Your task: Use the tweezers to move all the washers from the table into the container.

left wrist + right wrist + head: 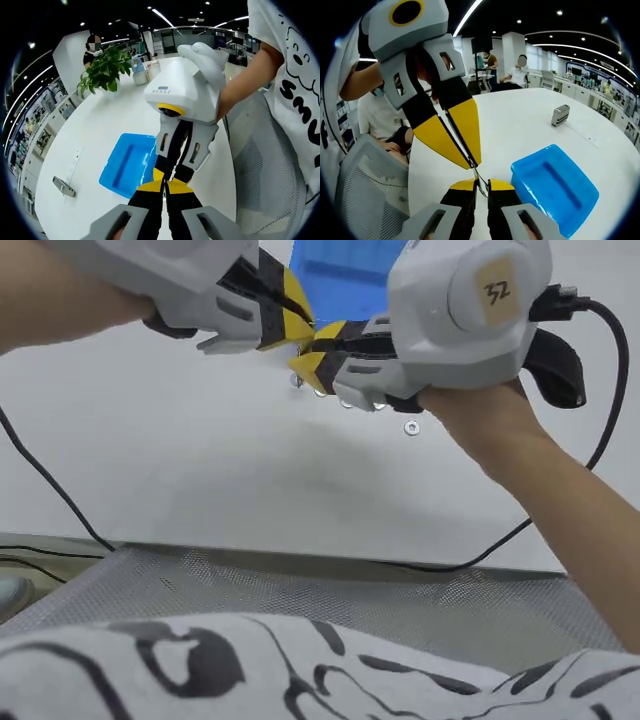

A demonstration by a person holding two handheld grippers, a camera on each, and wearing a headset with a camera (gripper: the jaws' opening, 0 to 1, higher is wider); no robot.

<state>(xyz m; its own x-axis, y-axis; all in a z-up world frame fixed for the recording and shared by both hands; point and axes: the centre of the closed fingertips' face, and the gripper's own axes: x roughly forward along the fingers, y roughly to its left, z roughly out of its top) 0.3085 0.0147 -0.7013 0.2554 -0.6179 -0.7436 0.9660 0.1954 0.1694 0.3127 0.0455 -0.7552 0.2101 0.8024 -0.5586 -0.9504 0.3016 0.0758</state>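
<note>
Between the flat yellow jaw tips of the left gripper (475, 166), thin grey metal tweezers (462, 142) ran as two narrow strips, and those jaws were clamped tight onto them. The tweezers' lower end dipped into the slim gap between the yellow-capped black jaws of the right gripper (481, 186). Those jaws stood drawn close, yet whether they pinched the metal I could not tell.

Small round shiny metal washers (412, 427) lay flat and scattered on the smooth white bench (200, 480), toward its far side, just beneath the meeting grippers in the head view. Beyond them, nearer the far edge, sat the rectangular blue plastic container (340, 285), glossy, with rounded corners and a sunken floor.

The right gripper's matt white shell bore a round tan sticker (497, 290) hand-marked "32"; small dark lettering on its front was too fine to read. A black cable (605, 410) looped from its rear. Grey mesh chair fabric (300, 585) met the bench's near edge, beside a white shirt (300, 670) with bold black print. Farther off stood a small grey box-shaped device (560, 115) and a leafy green plant (102, 72).
</note>
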